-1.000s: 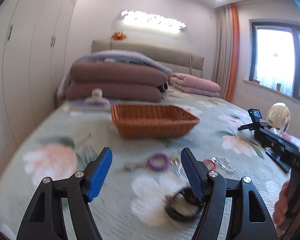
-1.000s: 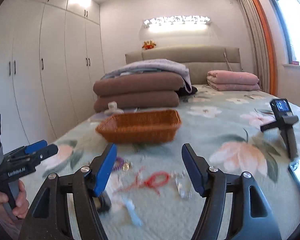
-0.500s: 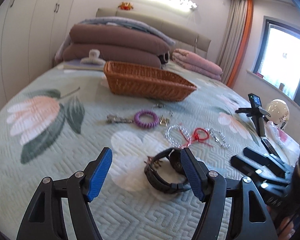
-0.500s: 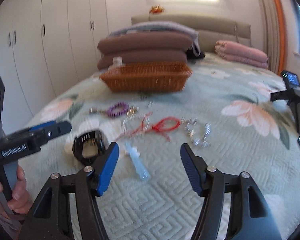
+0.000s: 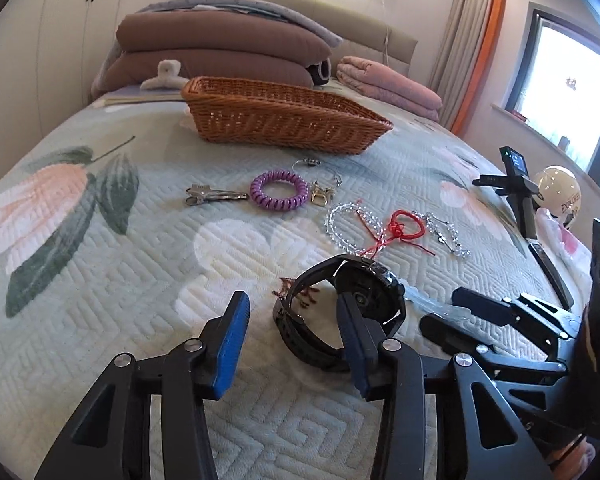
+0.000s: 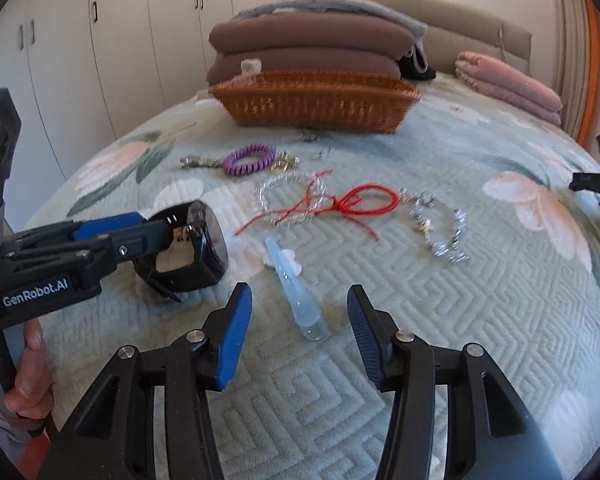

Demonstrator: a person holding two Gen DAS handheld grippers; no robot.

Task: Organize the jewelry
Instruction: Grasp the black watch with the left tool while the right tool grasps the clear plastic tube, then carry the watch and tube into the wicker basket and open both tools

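Left to right: your left gripper (image 5: pixel 290 332), fingers narrowing around the black watch (image 5: pixel 340 312), your right gripper (image 6: pixel 298 330), fingers narrowing, unclamped, over the blue hair clip (image 6: pixel 296 292); all jewelry lies on the bed (image 5: pixel 100 280), none visibly in the basket (image 5: pixel 284 120).

bedroom clutter we see

far beyond the fingers: folded brown quilts (image 5: pixel 220 46), pink blanket (image 5: pixel 388 82), wardrobe doors (image 6: pixel 100 40).

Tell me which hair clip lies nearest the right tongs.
The pale blue hair clip, lying right ahead of the right tongs, between their tips. The silver hair clip lies far back, beside the purple coil tie.
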